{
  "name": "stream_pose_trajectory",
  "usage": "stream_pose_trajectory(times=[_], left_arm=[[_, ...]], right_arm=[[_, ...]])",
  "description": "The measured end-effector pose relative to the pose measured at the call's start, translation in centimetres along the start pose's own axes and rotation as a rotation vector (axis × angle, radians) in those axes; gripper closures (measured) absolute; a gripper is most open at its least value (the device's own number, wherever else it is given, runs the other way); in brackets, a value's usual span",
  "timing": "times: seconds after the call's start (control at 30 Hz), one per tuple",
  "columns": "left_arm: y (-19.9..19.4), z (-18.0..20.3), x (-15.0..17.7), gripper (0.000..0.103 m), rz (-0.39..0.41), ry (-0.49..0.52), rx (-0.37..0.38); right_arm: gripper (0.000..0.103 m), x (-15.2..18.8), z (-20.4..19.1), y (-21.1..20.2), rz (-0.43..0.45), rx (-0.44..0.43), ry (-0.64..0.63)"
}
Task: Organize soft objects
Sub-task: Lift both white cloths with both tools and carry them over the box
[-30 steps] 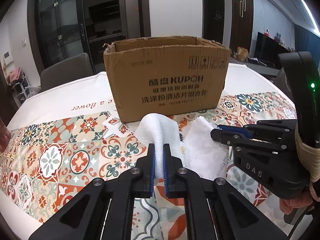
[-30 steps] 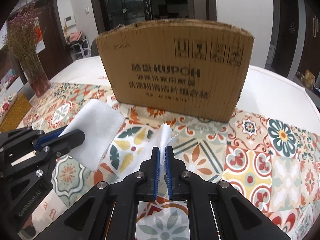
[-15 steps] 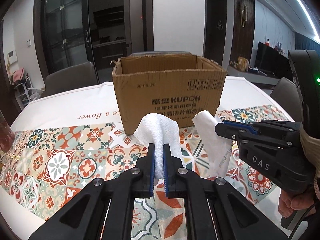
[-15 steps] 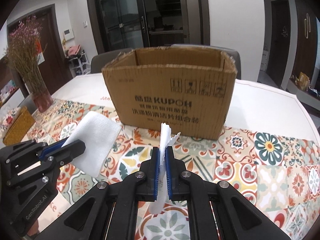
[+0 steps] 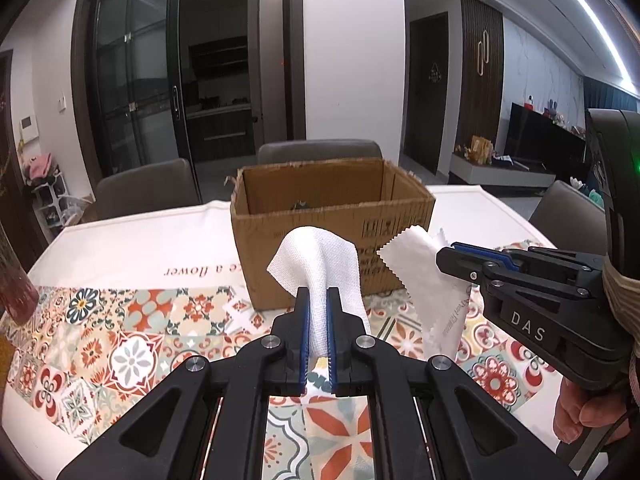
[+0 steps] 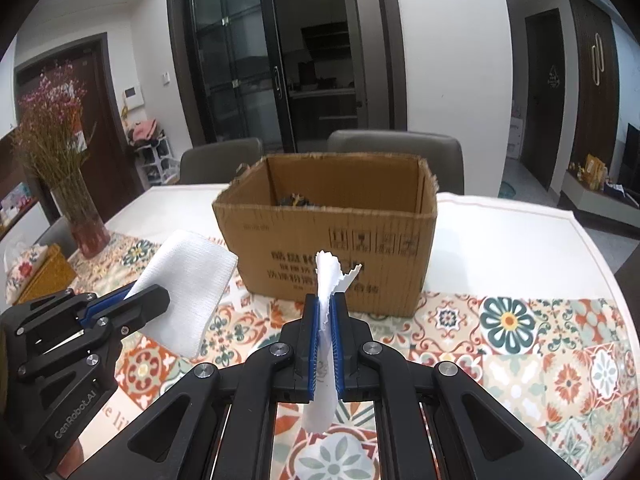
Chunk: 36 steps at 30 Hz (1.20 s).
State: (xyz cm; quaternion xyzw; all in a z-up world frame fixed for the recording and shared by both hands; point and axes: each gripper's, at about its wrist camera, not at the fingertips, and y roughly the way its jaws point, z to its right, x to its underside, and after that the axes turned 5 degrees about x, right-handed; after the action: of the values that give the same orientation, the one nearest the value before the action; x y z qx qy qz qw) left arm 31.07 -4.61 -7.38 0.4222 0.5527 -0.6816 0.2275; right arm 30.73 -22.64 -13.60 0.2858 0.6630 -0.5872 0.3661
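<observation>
Gripping white cloths [image 5: 320,268] [image 6: 326,344], both grippers' fingers [image 5: 318,336] [image 6: 325,340], cardboard box [image 5: 332,216] ahead, vase [image 6: 86,216] left.

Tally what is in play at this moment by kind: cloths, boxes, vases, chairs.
Cloths: 2, the woven white cloth in the left tool and the zigzag-edged white cloth in the right tool
Cardboard box: 1
Vase of dried flowers: 1
Chairs behind the table: 2
Total: 6
</observation>
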Motion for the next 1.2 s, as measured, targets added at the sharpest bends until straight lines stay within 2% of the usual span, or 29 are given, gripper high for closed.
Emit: stream_pose_trajectory(times=[0.63, 1.2], left_arm=[[-2.8, 0.1, -5.2, 0.094, 0.127, 0.022, -0.008], [-1.7, -1.5, -9.5, 0.094, 0.203, 0.029, -0.007]], right_arm=[[0.096, -5.2, 0.4, -4.2, 0.14, 0.033, 0.011], [0.096, -9.9, 0.5, -4.3, 0.233, 0.054, -0.004]])
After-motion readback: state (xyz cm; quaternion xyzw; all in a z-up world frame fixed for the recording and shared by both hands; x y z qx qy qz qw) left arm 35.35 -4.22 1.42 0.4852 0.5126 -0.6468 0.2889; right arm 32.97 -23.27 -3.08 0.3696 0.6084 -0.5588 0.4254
